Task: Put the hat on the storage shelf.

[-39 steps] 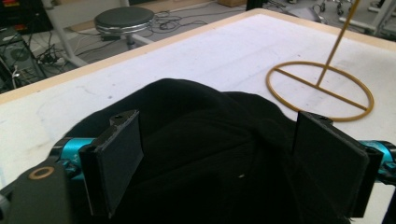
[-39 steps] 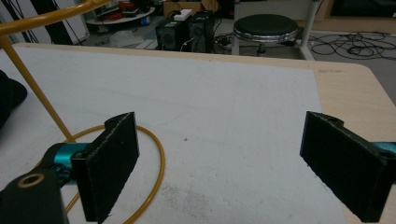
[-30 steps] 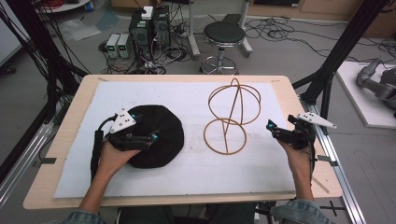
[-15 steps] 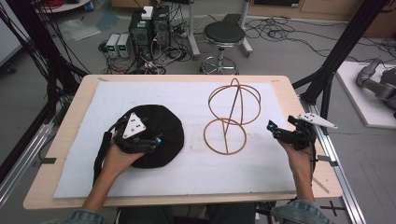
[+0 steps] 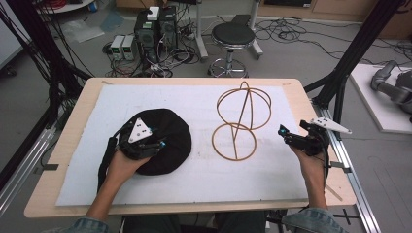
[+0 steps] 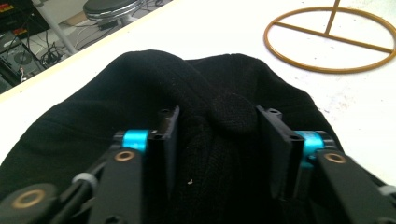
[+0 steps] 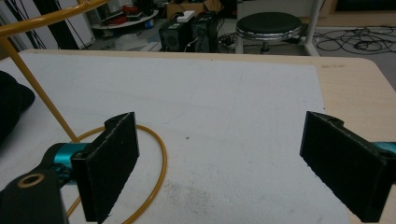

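Note:
A black knit hat (image 5: 172,133) lies flat on the left part of the white mat; its top button (image 6: 233,114) sits between my left jaws. My left gripper (image 5: 158,144) rests on the hat, jaws half closed and pressed into a bunched fold of knit (image 6: 217,140). A gold wire stand (image 5: 243,104), a sphere frame over a ring base (image 6: 334,39), stands right of centre. My right gripper (image 5: 283,132) hovers right of the ring base (image 7: 159,154), wide open, with bare mat between its jaws (image 7: 219,135). An edge of the hat (image 7: 11,105) shows far left.
The white mat (image 5: 194,97) covers most of the wooden table (image 5: 68,145). Beyond the far edge stand a round stool (image 5: 233,35) and computer boxes (image 5: 155,29) among cables. Black frame posts (image 5: 350,63) flank the table. A grey robot arm (image 5: 393,87) lies off to the right.
My left gripper has moved forward and rightward from the hat's left rim onto its middle, turning as it went. The right gripper and the wire stand have stayed put.

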`<control>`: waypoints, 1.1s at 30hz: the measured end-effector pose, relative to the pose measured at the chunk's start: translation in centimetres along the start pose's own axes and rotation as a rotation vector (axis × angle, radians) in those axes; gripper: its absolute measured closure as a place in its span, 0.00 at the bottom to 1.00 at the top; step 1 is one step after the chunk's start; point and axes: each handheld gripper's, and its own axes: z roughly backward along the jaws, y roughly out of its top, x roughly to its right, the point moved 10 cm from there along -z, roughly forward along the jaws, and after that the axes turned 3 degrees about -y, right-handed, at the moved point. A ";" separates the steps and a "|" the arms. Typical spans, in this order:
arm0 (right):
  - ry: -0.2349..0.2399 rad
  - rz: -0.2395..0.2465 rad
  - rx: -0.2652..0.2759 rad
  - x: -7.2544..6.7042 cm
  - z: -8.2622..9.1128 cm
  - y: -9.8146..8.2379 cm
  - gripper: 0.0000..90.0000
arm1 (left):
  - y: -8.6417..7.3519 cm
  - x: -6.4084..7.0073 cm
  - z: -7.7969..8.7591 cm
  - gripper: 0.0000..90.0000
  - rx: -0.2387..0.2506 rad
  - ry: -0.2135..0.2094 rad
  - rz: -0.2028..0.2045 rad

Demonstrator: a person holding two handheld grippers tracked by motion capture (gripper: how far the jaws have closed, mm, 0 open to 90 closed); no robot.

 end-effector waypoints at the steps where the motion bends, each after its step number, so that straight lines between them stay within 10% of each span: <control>1: 0.000 0.000 0.000 0.0 0.0 0.0 0.13 | 0.0 0.0 0.0 0.61 -0.005 0.003 -0.003; 15: 0.003 -0.001 0.012 0.1 0.2 0.3 0.13 | 0.8 0.1 0.9 0.76 0.040 0.020 -0.045; 33: -0.004 -0.026 0.032 0.8 1.0 0.7 0.13 | 3.5 -1.6 3.3 0.77 0.146 0.031 0.003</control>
